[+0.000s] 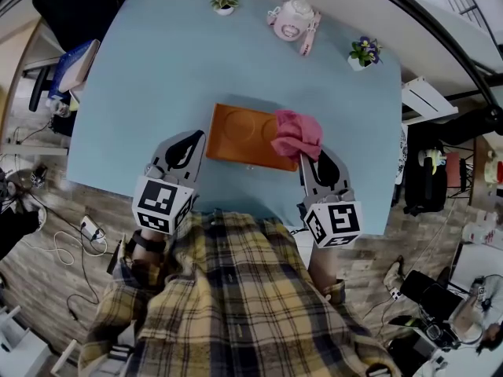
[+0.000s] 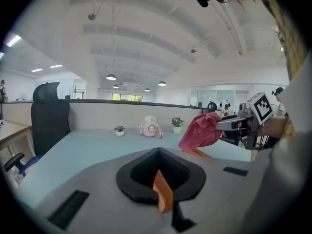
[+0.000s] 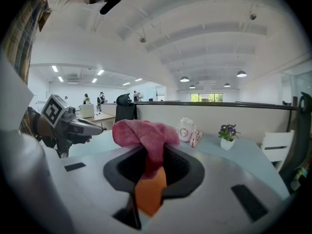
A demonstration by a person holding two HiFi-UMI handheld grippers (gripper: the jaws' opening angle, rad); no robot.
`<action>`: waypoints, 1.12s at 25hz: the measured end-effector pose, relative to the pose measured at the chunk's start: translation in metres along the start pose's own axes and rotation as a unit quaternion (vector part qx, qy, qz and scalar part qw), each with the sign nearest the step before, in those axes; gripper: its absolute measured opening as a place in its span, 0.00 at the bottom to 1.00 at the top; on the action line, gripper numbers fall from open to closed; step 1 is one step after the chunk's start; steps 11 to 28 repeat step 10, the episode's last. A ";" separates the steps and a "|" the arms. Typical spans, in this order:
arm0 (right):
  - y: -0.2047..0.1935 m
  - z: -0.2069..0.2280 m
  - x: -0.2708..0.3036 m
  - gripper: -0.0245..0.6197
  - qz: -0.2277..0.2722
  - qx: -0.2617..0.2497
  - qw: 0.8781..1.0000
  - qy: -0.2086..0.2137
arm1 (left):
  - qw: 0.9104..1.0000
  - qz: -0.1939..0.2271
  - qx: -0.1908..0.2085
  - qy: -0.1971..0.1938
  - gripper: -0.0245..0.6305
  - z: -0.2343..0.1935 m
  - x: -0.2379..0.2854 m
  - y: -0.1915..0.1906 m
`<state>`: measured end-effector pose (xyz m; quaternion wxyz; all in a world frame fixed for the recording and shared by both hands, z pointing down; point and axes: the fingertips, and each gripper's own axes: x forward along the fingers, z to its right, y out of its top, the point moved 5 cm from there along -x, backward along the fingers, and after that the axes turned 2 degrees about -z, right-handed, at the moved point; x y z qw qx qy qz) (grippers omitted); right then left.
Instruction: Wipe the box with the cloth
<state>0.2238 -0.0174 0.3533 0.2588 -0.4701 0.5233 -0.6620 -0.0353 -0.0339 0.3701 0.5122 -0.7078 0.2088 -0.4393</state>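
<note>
A flat orange box [image 1: 240, 132] lies on the light blue table [image 1: 149, 93], near its front edge. My left gripper [image 1: 201, 138] is at the box's left edge, and in the left gripper view its jaws [image 2: 158, 172] are shut on a thin orange edge of the box [image 2: 163, 196]. My right gripper [image 1: 302, 157] is shut on a pink cloth [image 1: 297, 134] bunched over the box's right end. In the right gripper view the cloth [image 3: 144, 133] spills out of the jaws with the box [image 3: 148, 194] showing below it.
At the far side of the table stand a pink teapot-shaped toy [image 1: 292, 18] and two small potted plants [image 1: 225, 4] [image 1: 363, 52]. A dark office chair [image 1: 47, 85] is left of the table. Cables lie on the wooden floor [image 1: 55, 242].
</note>
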 end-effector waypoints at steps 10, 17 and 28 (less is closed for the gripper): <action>-0.001 -0.001 0.002 0.17 -0.009 0.008 1.000 -0.001 | 1.000 -0.003 -0.004 -0.004 0.02 -0.004 0.000 0.000; -0.001 -0.001 0.002 0.17 -0.009 0.008 1.000 -0.001 | 1.000 -0.003 -0.004 -0.004 0.02 -0.004 0.000 0.000; -0.001 -0.001 0.002 0.17 -0.009 0.008 1.000 -0.001 | 1.000 -0.003 -0.004 -0.004 0.02 -0.004 0.000 0.000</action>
